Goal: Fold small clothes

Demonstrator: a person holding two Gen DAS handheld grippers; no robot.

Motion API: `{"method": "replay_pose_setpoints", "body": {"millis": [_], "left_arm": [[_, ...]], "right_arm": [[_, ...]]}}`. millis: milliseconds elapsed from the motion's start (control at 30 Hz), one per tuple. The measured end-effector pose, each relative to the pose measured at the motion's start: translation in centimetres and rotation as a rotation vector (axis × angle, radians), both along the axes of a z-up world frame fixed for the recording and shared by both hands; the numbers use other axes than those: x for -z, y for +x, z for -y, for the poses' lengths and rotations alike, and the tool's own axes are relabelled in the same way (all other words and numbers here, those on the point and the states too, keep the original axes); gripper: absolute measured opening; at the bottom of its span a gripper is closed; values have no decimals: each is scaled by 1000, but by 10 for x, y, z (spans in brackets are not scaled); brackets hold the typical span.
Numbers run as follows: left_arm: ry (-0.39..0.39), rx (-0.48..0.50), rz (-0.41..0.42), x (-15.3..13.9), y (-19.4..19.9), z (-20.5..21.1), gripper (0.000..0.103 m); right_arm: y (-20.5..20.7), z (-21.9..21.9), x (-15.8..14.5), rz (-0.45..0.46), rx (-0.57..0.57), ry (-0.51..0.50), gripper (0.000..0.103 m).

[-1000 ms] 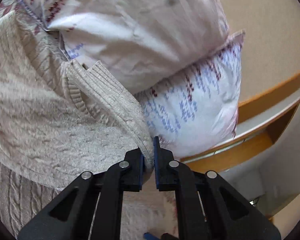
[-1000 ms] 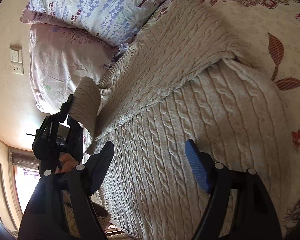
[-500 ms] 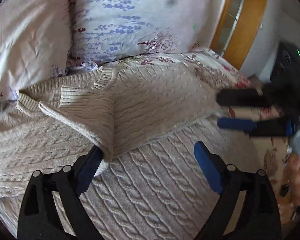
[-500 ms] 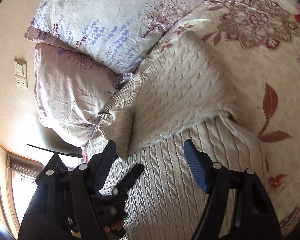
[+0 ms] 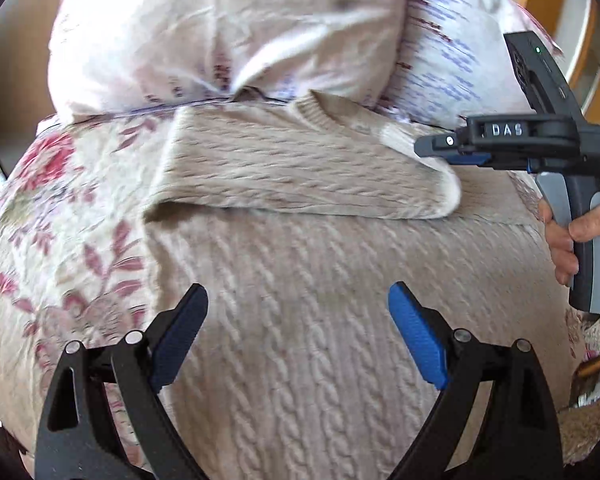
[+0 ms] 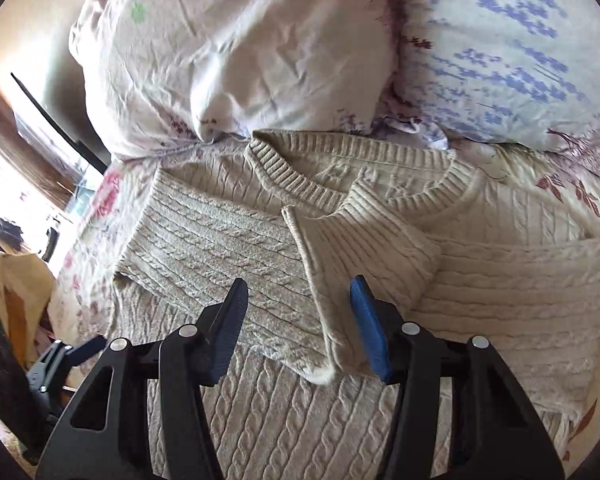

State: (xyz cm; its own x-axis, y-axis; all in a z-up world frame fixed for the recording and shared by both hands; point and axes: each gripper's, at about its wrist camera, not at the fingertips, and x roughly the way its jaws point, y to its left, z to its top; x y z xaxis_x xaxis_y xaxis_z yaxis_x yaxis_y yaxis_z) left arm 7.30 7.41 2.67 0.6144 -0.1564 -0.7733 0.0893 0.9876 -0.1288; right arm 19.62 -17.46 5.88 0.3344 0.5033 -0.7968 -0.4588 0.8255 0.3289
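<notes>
Both sleeves of the sweater (image 6: 340, 412) already lie folded across its chest — the body still needs folding up, by my reading. Your right gripper (image 6: 298, 312) stands released with the sleeve cuff (image 6: 328, 356) between its jaws; your left gripper (image 5: 298, 336) hovers released above the sweater's body. No containers show anywhere.

A beige cable-knit sweater (image 6: 340, 420) lies flat on a flowered bed (image 5: 80, 208). Two pillows (image 6: 236, 52) press against its collar edge, blocking that side. Toward its hem the knit is bare and open to approach. The folded sleeves (image 6: 220, 248) form a raised band across its chest. The right tool (image 6: 296, 320) hangs spread above the sleeve cuff; the left tool (image 5: 296, 336) hangs spread over its body.
</notes>
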Motion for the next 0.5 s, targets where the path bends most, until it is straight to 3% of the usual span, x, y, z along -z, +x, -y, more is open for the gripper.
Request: {"method": "replay_pose_setpoints", "body": {"millis": [67,133,267,400,500], "left_arm": [[2,-66,-9,0,-3,-17,91],[-7,-106,-16,1,-7,-31,91],[-6,-132,-42,9,-10,-45,92],[-20,-124,-59,14,-11,-46,91],[-13,-108,-76,19,-7,-42,92]], "right_arm": [[3,-15,9,31,4,-83,42],[6,-20,16,61,16,-143,11],[5,13,8,85,120,-39,8],[-14,79,-3,119,297,143,8],[-21,126,19,26,454,231,8]]}}
